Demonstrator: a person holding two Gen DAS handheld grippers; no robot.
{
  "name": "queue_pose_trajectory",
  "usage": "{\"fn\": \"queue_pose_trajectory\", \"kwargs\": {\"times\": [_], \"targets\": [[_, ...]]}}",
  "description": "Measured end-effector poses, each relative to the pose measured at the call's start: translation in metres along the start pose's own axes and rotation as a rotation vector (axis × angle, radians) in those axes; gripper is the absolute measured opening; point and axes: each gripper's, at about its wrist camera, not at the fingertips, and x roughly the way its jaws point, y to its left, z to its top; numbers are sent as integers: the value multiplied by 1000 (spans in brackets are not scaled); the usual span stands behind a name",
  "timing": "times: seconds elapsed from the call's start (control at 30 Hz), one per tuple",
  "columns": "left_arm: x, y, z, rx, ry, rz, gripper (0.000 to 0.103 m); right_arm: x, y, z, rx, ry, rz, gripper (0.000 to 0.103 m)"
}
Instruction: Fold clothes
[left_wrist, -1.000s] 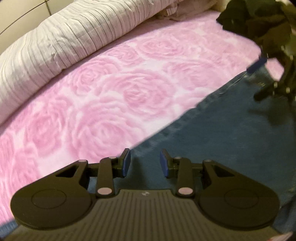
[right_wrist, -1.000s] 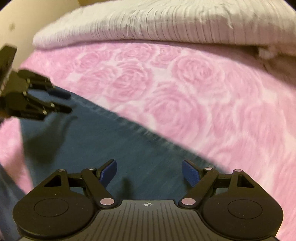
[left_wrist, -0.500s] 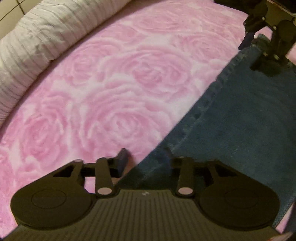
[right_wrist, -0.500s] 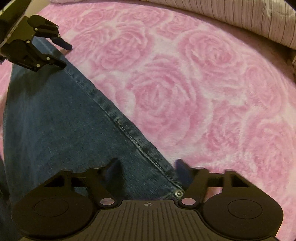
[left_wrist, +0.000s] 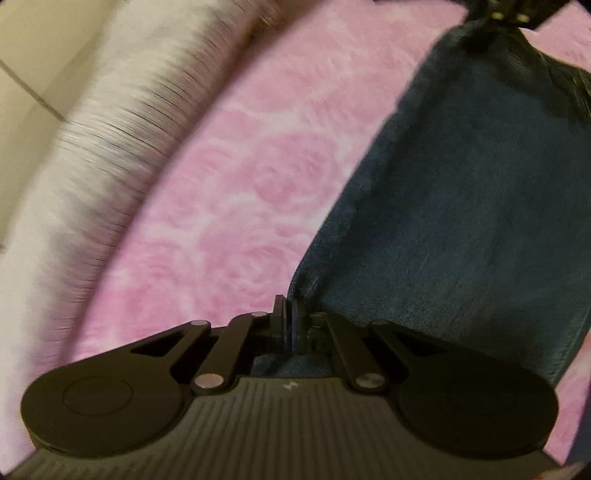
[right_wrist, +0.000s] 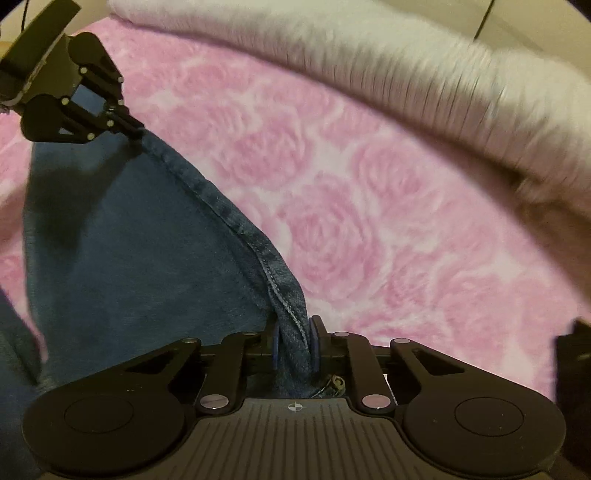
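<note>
Jeans (right_wrist: 140, 258) lie on a pink rose blanket (right_wrist: 351, 206), one hemmed edge pinched at both ends: left gripper (left_wrist: 287, 325) clamped tight, right gripper (right_wrist: 293, 349) closing on the seam. Judged next: carry that edge across, folding evenly.

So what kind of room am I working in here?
Most likely a bedroom, working on a bed: a pink rose-patterned blanket covers the surface, a white striped duvet or pillow lies bunched along its far edge, and the jeans lie on the blanket.

Pink rose-patterned blanket (right_wrist: 369, 206), striped white duvet (right_wrist: 406, 66), beige tiled wall (left_wrist: 33, 62)
</note>
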Motion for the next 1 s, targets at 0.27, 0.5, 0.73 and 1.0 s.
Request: {"fn": "queue_pose_trajectory", "kwargs": {"times": [0.27, 0.5, 0.73, 1.0], "targets": [[-179, -95, -55, -169, -54, 117, 0, -126, 121, -48, -72, -100, -152, 15], [-223, -203, -126, -483, 179, -128, 4, -116, 257, -155, -244, 181, -242, 38], [-223, -180, -153, -1073, 118, -76, 23, -135, 214, -201, 411, 92, -128, 39], [-194, -172, -203, -1622, 59, -20, 25, -107, 142, -293, 1607, -271, 283, 39]]}}
